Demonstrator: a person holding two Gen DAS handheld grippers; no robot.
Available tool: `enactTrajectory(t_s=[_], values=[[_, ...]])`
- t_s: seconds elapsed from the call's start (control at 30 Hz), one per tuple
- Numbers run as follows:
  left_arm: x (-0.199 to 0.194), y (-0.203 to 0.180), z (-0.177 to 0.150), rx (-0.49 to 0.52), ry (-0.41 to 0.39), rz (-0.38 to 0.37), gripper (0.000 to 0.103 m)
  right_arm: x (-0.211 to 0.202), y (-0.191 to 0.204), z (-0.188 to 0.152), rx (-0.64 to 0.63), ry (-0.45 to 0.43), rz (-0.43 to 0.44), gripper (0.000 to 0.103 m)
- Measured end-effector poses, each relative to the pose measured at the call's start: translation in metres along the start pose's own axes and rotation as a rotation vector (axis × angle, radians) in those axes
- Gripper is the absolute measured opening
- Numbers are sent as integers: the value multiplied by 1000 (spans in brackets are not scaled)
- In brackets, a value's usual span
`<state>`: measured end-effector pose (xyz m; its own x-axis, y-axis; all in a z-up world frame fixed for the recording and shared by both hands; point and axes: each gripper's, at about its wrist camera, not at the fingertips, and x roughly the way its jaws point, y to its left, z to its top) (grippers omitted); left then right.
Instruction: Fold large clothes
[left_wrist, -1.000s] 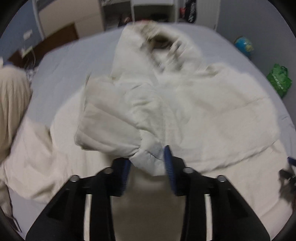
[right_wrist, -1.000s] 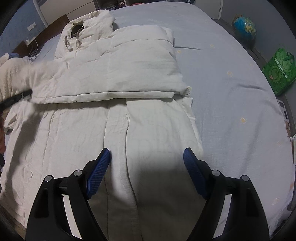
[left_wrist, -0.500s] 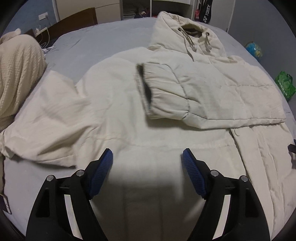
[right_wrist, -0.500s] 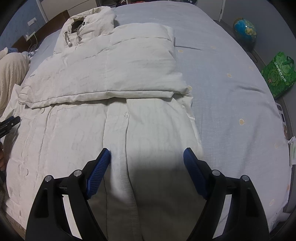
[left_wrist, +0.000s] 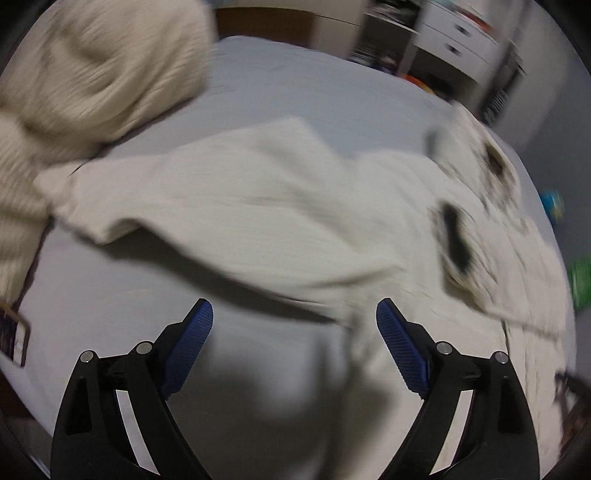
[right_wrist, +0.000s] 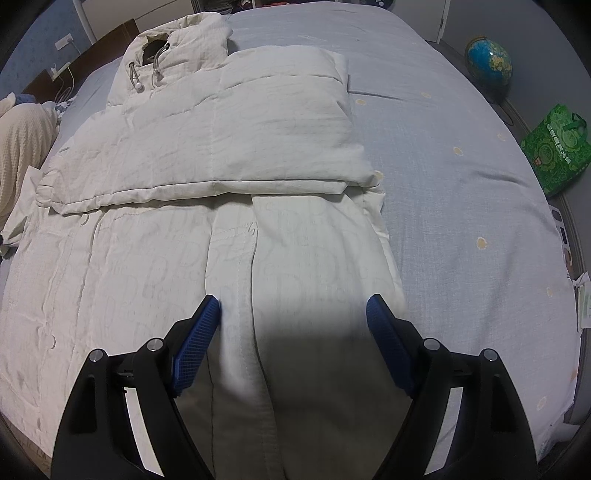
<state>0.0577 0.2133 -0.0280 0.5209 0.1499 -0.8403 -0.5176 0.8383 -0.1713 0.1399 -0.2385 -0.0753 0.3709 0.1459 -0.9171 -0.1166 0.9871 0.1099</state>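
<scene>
Lying spread on the bed, the cream coat shows faint, unreadable tone-on-tone lettering.
Right gripper hangs spread, empty, above its hem; left gripper, jaws just opened, empty, beside its outstretched sleeve.

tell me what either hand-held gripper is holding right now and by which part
Nothing is held. The left hand-held gripper and right hand-held gripper both stand open and empty above the cream hooded coat.

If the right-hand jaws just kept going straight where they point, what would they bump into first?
Most likely the cream coat spread on the bed: the open right gripper aims down at its front panel, with nothing between.
</scene>
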Motion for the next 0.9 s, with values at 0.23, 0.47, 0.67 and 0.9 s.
enactTrajectory(t_s=[0.23, 0.47, 0.67, 0.9], values=[[2, 91, 16, -303, 5, -35, 87, 1, 2, -1, -7, 6, -14, 78], [35, 148, 22, -658, 44, -252, 87, 2, 5, 0, -17, 10, -32, 79], [50, 173, 32, -740, 45, -242, 78, 3, 6, -1, -19, 12, -38, 80], [34, 164, 54, -602, -14, -245, 22, 5, 7, 2, -22, 23, -45, 80]])
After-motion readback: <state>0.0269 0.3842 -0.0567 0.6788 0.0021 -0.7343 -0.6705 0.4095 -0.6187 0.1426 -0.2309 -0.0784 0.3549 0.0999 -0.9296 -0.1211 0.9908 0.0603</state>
